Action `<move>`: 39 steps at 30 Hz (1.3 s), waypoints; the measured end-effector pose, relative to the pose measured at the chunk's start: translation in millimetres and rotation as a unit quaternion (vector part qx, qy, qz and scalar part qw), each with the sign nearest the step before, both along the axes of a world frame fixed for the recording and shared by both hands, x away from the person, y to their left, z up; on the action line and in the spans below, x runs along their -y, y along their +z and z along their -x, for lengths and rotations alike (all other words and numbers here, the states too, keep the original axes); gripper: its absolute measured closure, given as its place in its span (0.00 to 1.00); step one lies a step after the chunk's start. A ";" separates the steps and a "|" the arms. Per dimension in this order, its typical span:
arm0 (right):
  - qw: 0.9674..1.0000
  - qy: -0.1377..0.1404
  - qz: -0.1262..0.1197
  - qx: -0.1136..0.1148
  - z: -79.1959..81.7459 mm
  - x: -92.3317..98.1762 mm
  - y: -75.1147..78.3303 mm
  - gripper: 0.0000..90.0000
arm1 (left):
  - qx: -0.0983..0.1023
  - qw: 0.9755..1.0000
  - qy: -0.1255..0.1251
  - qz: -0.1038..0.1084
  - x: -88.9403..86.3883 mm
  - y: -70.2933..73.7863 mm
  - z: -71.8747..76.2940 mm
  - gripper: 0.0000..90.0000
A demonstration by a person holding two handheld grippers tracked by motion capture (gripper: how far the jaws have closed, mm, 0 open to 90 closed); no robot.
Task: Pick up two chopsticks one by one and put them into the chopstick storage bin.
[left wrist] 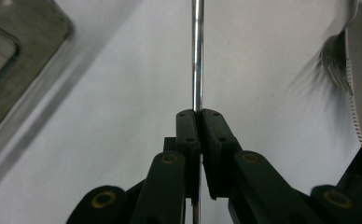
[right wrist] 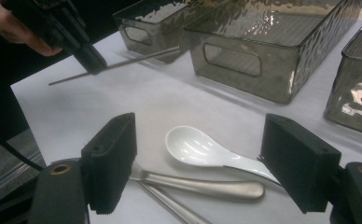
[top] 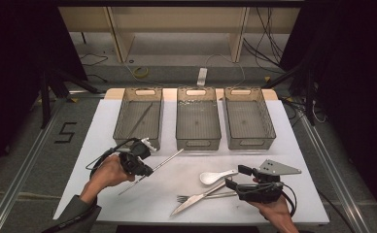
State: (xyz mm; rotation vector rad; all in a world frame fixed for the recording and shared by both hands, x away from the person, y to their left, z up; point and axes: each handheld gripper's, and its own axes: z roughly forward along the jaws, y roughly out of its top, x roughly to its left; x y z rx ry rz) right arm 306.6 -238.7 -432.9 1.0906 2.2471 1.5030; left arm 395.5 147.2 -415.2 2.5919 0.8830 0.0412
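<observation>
Left claw clamps the thin steel chopstick above the white worktop; right claw gapes wide over the white ceramic spoon.

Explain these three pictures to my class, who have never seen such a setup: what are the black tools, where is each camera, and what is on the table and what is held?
A person stands at a white table with a hand-held two-jaw gripper in each hand. One picture comes from a camera above the table; the other two come from cameras riding on each gripper, looking along its black jaws.

The left gripper is shut on a thin metal chopstick, lifted off the table. The right gripper is open, its jaws either side of a white spoon.

Beside the spoon lie a fork and a knife. Farther back stand three smoky clear bins; the left bin already holds another thin stick.
</observation>
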 end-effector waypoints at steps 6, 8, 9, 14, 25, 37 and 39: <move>1.000 -0.001 0.000 0.001 0.0 0.1 -0.3 0.31 | 0.019 0.999 0.020 0.027 -10.0 13.1 -2.8 0.95; 1.000 0.000 -0.001 0.001 0.0 0.2 -0.2 0.30 | 0.026 0.999 0.028 0.037 -14.1 17.8 -4.1 0.95; 1.000 0.000 -0.001 0.002 0.0 0.2 -0.2 0.30 | 0.031 0.998 0.033 0.040 -16.0 19.7 -4.9 0.95; 1.000 0.000 -0.002 0.001 0.3 0.2 0.0 0.30 | 0.047 0.995 0.061 0.061 -24.1 23.2 -9.7 0.95; 1.000 -0.001 -0.003 0.000 -0.5 0.7 -0.7 0.30 | 0.074 0.989 0.099 0.080 -40.4 40.3 -25.3 0.95; 1.000 0.000 -0.004 -0.002 -0.7 0.3 -0.9 0.30 | 0.101 0.978 0.154 0.094 -61.5 59.0 -59.1 0.95; 1.000 0.000 -0.004 -0.003 -1.0 0.4 -1.2 0.30 | 0.104 0.977 0.161 0.095 -64.1 63.4 -65.2 0.95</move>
